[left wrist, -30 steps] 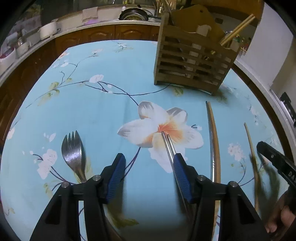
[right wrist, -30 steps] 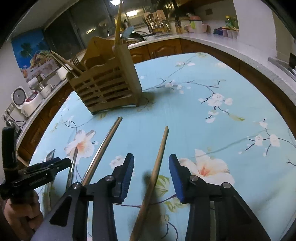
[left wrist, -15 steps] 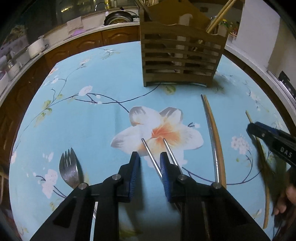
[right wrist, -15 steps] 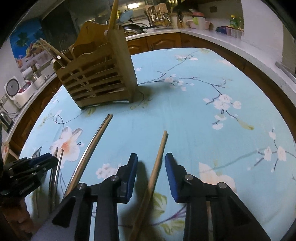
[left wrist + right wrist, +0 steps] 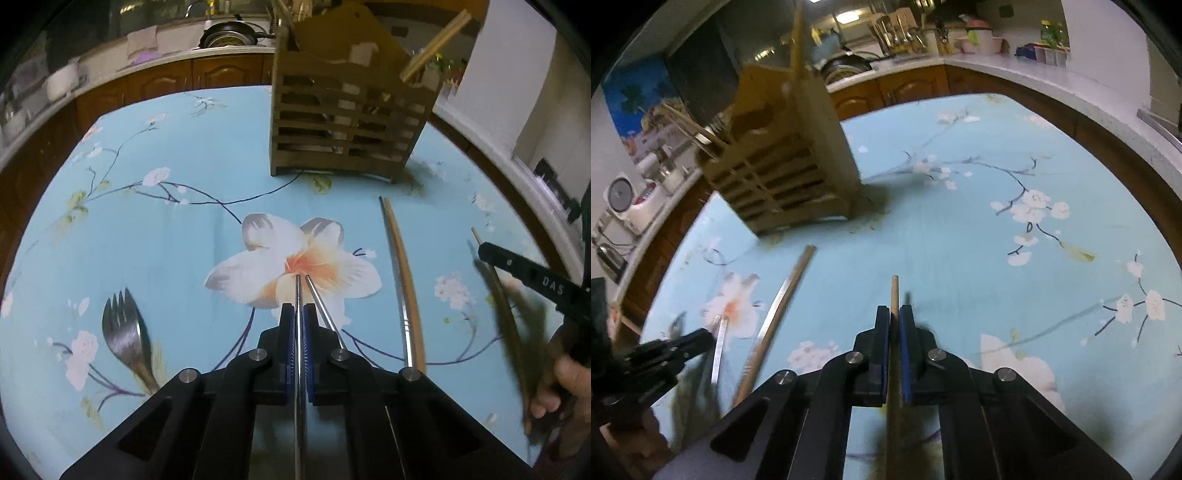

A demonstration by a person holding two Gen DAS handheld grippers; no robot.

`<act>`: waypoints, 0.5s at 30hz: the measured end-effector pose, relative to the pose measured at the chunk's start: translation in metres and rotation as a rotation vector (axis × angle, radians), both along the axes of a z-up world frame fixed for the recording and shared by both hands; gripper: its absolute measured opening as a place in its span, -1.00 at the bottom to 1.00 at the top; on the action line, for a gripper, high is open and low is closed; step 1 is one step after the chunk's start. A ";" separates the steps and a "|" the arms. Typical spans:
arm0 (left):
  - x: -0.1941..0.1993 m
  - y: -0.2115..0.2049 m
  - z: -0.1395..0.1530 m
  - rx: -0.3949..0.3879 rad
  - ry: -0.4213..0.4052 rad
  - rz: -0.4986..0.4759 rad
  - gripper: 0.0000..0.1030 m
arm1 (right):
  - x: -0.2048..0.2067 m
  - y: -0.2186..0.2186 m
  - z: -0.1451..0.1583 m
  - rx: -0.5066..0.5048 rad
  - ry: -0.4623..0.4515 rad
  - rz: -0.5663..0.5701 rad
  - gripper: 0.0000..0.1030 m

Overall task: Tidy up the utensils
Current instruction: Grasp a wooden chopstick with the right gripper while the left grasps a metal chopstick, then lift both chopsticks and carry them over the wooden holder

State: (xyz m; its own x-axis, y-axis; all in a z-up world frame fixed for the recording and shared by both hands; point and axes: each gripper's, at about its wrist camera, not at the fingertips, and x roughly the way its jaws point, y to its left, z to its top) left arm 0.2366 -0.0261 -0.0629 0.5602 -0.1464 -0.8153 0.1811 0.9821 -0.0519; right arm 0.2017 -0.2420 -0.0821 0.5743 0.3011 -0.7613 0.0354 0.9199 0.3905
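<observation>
Both of your tools have closed since 0.5 s ago. Your left tool [image 5: 299, 314] now pinches 1 thin steel chopstick [image 5: 297, 291] at lower centre of its view; the second steel chopstick [image 5: 320, 301] lies loose just beside it. Your right tool [image 5: 894, 315] clamps the round wooden chopstick [image 5: 894, 291]. The slatted wooden utensil holder [image 5: 347, 122] stands upper centre on the floral blue counter [image 5: 166, 240]; a shiny metal fork [image 5: 125, 332] lies lower left.
</observation>
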 end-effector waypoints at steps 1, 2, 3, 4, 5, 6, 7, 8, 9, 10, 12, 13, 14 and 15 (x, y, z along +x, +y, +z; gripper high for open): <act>-0.002 0.003 0.003 -0.013 -0.004 -0.001 -0.95 | -0.003 0.001 0.005 0.005 -0.011 0.003 -0.90; -0.004 0.005 0.009 -0.026 -0.013 -0.002 -0.95 | -0.005 0.001 0.011 0.007 -0.025 0.006 -0.90; -0.007 0.007 0.014 -0.036 -0.022 -0.004 -0.95 | -0.007 0.001 0.017 0.011 -0.038 0.008 -0.90; -0.009 0.009 0.020 -0.047 -0.032 -0.004 -0.95 | -0.010 0.001 0.024 0.017 -0.055 0.008 -0.90; -0.013 0.010 0.027 -0.061 -0.046 -0.006 -0.95 | -0.013 0.000 0.032 0.026 -0.074 0.009 -0.90; -0.016 0.012 0.033 -0.071 -0.058 -0.007 -0.95 | -0.014 -0.001 0.039 0.035 -0.091 0.009 -0.90; -0.020 0.013 0.039 -0.078 -0.071 -0.008 -0.95 | -0.016 -0.002 0.049 0.041 -0.111 0.009 -0.90; -0.024 0.014 0.046 -0.082 -0.086 -0.011 -0.95 | -0.019 -0.002 0.055 0.043 -0.126 0.007 -0.90; -0.027 0.016 0.053 -0.088 -0.101 -0.012 -0.95 | -0.022 -0.003 0.064 0.049 -0.148 0.005 -0.90; -0.031 0.017 0.061 -0.099 -0.118 -0.014 -0.95 | -0.023 -0.004 0.069 0.052 -0.160 0.004 -0.90; -0.041 0.021 0.072 -0.115 -0.143 -0.017 -0.95 | -0.026 -0.007 0.085 0.060 -0.199 0.000 -0.90; -0.045 0.023 0.078 -0.121 -0.159 -0.017 -0.95 | -0.027 -0.007 0.090 0.062 -0.211 -0.002 -0.90; -0.049 0.025 0.085 -0.128 -0.177 -0.018 -0.95 | -0.028 -0.008 0.098 0.065 -0.231 -0.004 -0.90; -0.052 0.026 0.091 -0.135 -0.191 -0.018 -0.95 | -0.029 -0.009 0.106 0.066 -0.252 -0.006 -0.90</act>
